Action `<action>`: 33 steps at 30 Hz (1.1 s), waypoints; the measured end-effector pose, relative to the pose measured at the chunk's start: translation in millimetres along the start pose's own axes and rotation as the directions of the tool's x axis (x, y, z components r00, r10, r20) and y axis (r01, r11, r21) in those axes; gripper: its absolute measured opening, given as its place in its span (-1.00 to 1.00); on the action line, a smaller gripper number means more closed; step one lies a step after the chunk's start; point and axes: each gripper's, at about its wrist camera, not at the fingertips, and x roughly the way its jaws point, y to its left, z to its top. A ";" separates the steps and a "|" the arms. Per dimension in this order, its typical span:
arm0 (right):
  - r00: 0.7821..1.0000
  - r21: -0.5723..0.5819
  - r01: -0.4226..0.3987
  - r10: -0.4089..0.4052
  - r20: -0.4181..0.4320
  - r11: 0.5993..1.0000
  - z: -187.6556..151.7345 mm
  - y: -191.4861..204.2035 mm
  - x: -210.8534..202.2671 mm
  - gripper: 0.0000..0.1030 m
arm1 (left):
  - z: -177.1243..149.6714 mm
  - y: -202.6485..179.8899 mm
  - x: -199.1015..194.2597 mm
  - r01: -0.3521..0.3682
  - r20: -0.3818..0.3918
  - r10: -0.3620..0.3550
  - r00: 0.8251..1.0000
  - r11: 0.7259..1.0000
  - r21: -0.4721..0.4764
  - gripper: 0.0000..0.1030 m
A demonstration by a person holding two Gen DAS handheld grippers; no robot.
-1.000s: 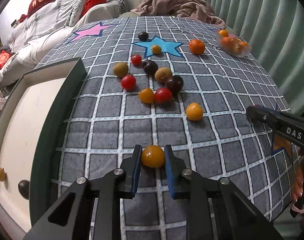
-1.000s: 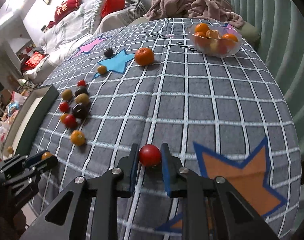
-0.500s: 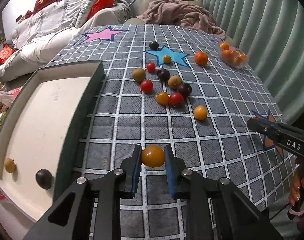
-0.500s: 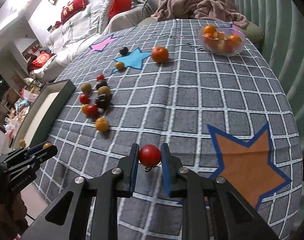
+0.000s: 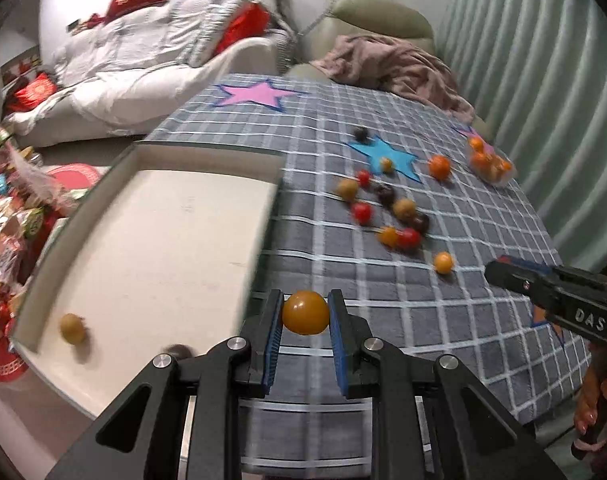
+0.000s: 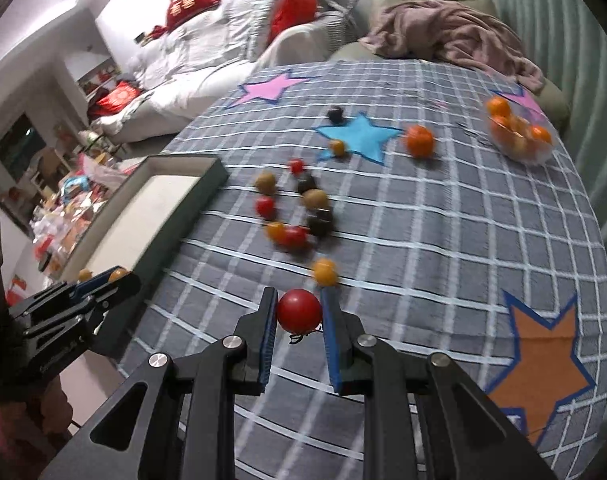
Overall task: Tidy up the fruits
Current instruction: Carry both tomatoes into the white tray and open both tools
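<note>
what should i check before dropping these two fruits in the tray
1. Left gripper holds the yellow-orange tomato between both pads: ok.
2. Right gripper holds the red tomato: ok.
3. Left gripper over the tray: not ok, the fruit sits just past the tray's near wall, above the grid cloth.
4. Right gripper over the tray: not ok, it is well out over the cloth.
5. Free floor in the tray: ok, only a tan fruit and a dark fruit near one corner.
6. Height above the tray rim: cannot tell.
</note>
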 end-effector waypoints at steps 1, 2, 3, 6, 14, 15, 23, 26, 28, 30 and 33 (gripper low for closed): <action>1.000 -0.011 -0.006 0.006 -0.003 1.000 1.6 6.8 2.2 -0.53 | 0.8 9.3 -0.5 -0.010 0.001 0.010 1.000 1.000 -0.017 -0.54; 1.000 -0.024 -0.015 0.014 -0.007 1.000 3.4 15.3 5.4 -0.53 | 0.4 17.5 -1.0 -0.020 0.001 0.020 1.000 0.999 -0.032 -0.54; 1.000 -0.034 -0.024 0.023 -0.011 0.999 5.2 23.1 8.4 -0.53 | 1.0 24.9 -1.2 -0.029 0.001 0.029 1.000 0.999 -0.044 -0.54; 0.998 -0.069 -0.056 0.054 -0.026 0.996 11.5 50.2 19.2 -0.53 | 0.9 49.1 -3.0 -0.060 0.007 0.060 0.998 0.995 -0.082 -0.54; 0.993 -0.155 -0.111 0.103 -0.059 0.982 24.1 111.1 44.9 -0.53 | 3.2 96.6 -0.4 -0.121 0.010 0.124 0.992 0.983 -0.140 -0.54; 0.992 -0.164 -0.115 0.106 -0.064 0.980 26.1 117.5 48.3 -0.53 | 3.7 101.1 0.6 -0.126 0.009 0.129 0.992 0.981 -0.145 -0.54; 0.987 -0.223 -0.141 0.121 -0.103 0.965 35.9 158.8 77.8 -0.53 | 9.0 127.5 16.1 -0.167 -0.020 0.166 0.986 0.970 -0.176 -0.53; 0.986 -0.244 -0.143 0.117 -0.120 0.959 36.7 170.9 89.5 -0.53 | 11.2 134.7 23.4 -0.174 -0.038 0.170 0.985 0.968 -0.181 -0.54; 0.985 -0.257 -0.143 0.111 -0.135 0.956 36.4 176.9 98.2 -0.53 | 11.5 138.3 27.3 -0.176 -0.049 0.170 0.984 0.967 -0.183 -0.54; 0.983 -0.269 -0.143 0.105 -0.149 0.953 34.7 181.0 105.5 -0.54 | 11.0 140.6 30.5 -0.181 -0.058 0.173 0.983 0.966 -0.184 -0.53; 0.983 -0.289 -0.133 0.089 -0.161 0.948 31.8 185.8 112.5 -0.54 | 9.5 143.0 34.9 -0.190 -0.070 0.180 0.981 0.965 -0.182 -0.53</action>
